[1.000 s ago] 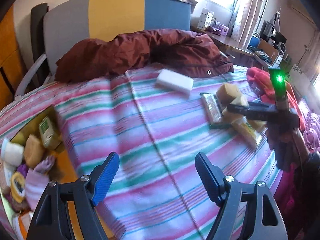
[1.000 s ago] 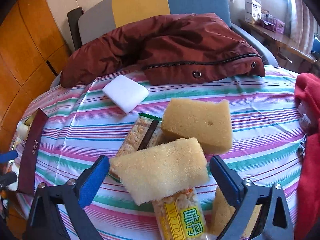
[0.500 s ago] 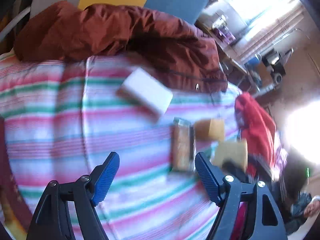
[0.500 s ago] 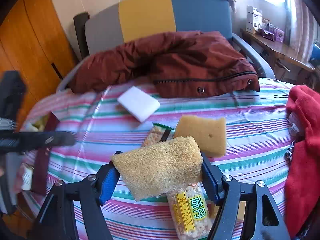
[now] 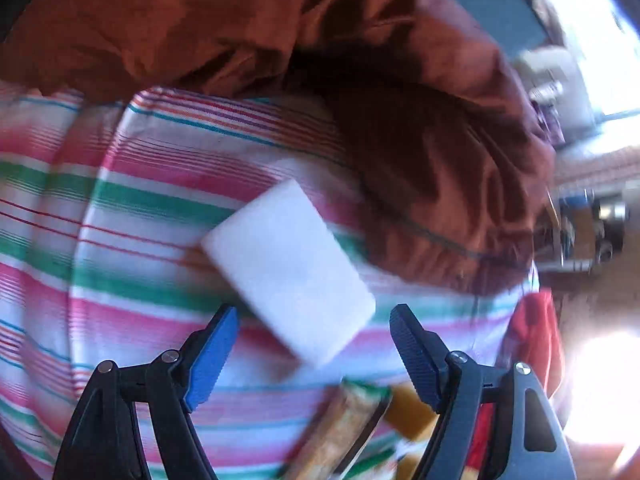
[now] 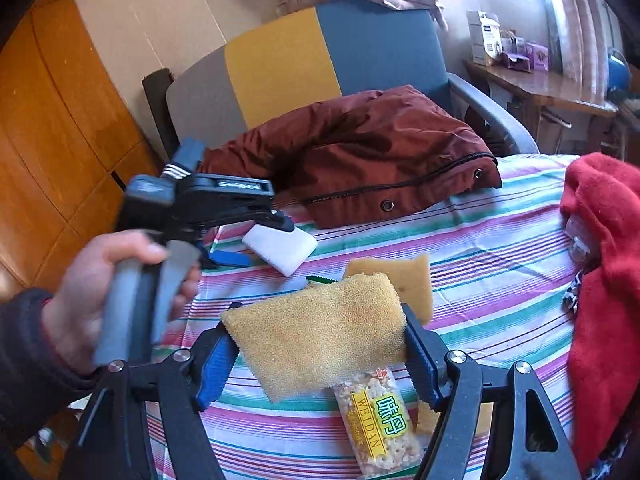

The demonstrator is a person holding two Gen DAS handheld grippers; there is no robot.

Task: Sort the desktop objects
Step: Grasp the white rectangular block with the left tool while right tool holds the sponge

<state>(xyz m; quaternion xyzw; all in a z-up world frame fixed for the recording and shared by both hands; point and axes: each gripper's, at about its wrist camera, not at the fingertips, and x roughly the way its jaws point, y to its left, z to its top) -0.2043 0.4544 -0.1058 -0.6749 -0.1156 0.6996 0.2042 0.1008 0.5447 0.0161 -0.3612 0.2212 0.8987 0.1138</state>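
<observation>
Striped-cloth bench (image 6: pixel 500 248), brown jacket (image 6: pixel 360 152) at back, chair (image 6: pixel 332 52) behind, red garment (image 6: pixel 604 264) on the right. No containers visible. Right tongs (image 6: pixel 320 350) clamp yellow sponge (image 6: pixel 316 340) above snack packet (image 6: pixel 376 420). Left tongs (image 5: pixel 312 344) wide, over white sponge (image 5: pixel 292 264) lying on cloth.
</observation>
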